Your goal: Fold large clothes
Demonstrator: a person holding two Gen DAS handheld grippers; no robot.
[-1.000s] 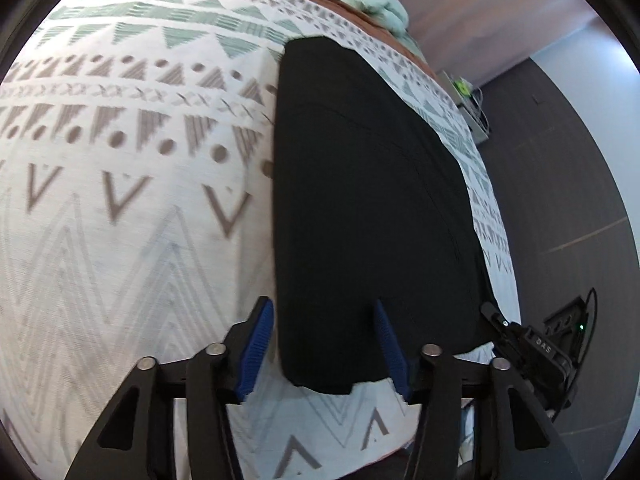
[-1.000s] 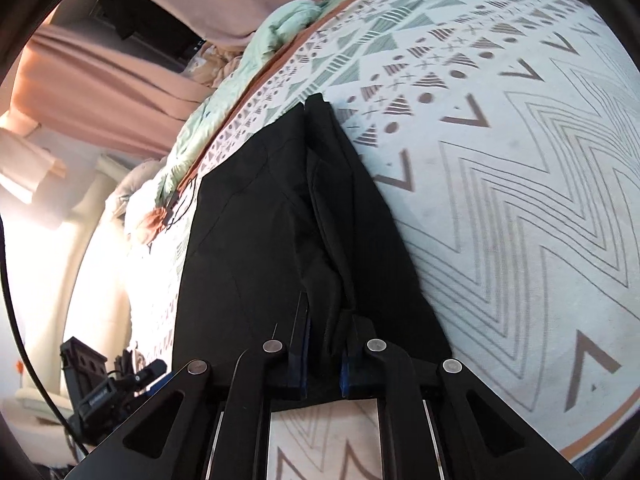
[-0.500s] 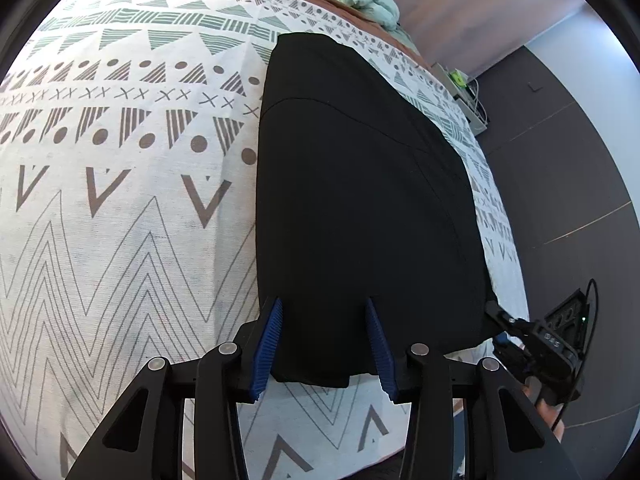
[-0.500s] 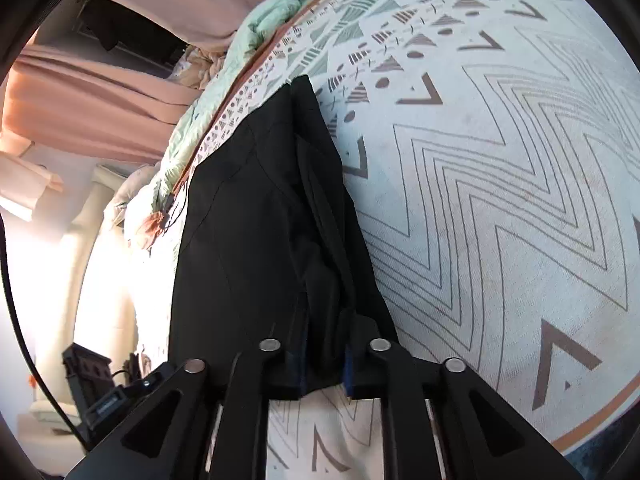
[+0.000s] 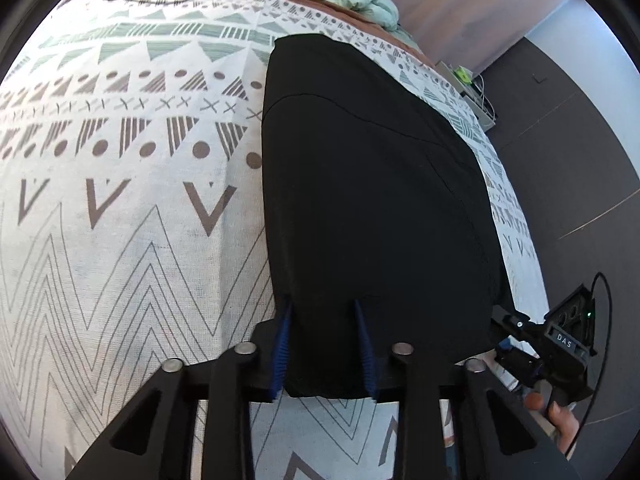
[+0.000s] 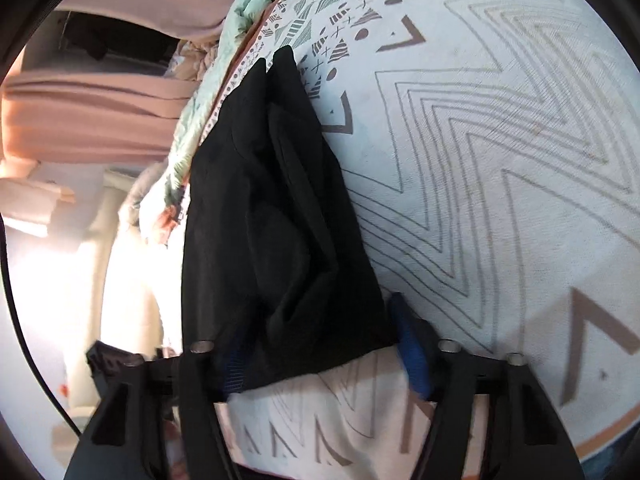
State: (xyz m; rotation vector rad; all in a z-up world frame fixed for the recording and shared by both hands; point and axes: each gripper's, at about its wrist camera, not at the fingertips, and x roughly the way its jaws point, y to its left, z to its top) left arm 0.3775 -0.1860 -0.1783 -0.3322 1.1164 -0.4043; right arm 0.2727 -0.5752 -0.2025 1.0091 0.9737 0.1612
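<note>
- Left wrist view: my left hand-held gripper [image 5: 322,350] has just been closing, and its blue pads [image 5: 281,344] now stand narrow around the near hem of the black garment [image 5: 372,200]; I can't tell whether they pinch the cloth yet.
- Right wrist view: my right hand-held gripper [image 6: 320,354] has just been opening. Its jaws stand apart with the garment's other near corner between them, and the pads do not press on it.
- The garment lies flat and lengthwise on the patterned bedspread [image 5: 120,200], already narrowed into a long strip; a bunched ridge of loose folds runs along its middle in the right view.
- To do this step well, I judge both grips should sit on the same hem at matching depth, taking every layer.
- I should lift evenly, so the ridge doesn't drag crooked when the near end goes toward the far end.
</note>
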